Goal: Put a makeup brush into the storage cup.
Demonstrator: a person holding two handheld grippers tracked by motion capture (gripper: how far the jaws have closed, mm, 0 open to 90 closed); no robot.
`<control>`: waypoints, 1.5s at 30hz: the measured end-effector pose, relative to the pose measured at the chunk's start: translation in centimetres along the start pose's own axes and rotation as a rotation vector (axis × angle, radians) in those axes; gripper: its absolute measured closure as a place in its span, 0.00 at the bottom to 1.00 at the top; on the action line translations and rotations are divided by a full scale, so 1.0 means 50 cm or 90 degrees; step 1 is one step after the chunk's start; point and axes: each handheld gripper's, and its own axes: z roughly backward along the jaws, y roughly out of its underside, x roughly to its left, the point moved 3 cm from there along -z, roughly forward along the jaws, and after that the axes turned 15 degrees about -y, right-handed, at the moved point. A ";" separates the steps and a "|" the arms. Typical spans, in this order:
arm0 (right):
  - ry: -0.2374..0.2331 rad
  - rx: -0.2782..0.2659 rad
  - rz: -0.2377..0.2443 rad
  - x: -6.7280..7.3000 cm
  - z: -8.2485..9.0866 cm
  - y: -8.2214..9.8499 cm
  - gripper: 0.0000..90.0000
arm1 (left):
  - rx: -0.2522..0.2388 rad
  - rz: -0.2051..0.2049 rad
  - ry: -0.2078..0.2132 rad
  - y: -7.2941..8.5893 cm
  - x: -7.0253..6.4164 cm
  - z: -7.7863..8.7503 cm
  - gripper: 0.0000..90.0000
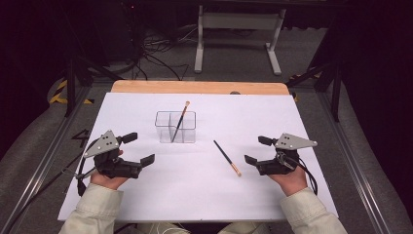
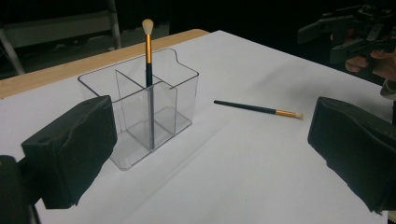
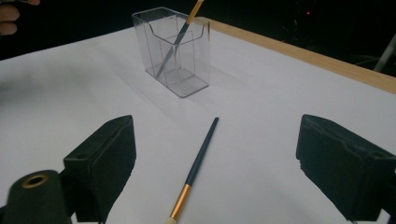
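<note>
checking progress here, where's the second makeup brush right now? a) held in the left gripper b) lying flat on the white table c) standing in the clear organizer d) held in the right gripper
b: the second makeup brush lies flat on the white table, between the clear organizer and the open right gripper; the other brush stands in the organizer.

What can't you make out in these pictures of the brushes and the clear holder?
- Loose brush: in the right gripper view its bristle tip is cut off by the bottom edge.
- Standing brush: same view, its bristles are cut off by the top edge.
- Holder: in the high view its dividers are too small and see-through to tell which compartment holds the brush.
</note>
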 end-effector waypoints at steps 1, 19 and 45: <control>0.001 0.011 -0.002 -0.003 -0.005 -0.002 0.16 | 0.002 -0.002 -0.001 0.000 0.001 0.000 0.02; 0.001 0.134 -0.043 -0.023 -0.060 -0.024 0.26 | 0.031 -0.001 -0.004 0.004 0.005 -0.002 0.00; -0.013 0.293 -0.103 -0.030 -0.115 0.010 0.37 | 0.047 -0.032 -0.006 0.006 0.004 0.001 0.02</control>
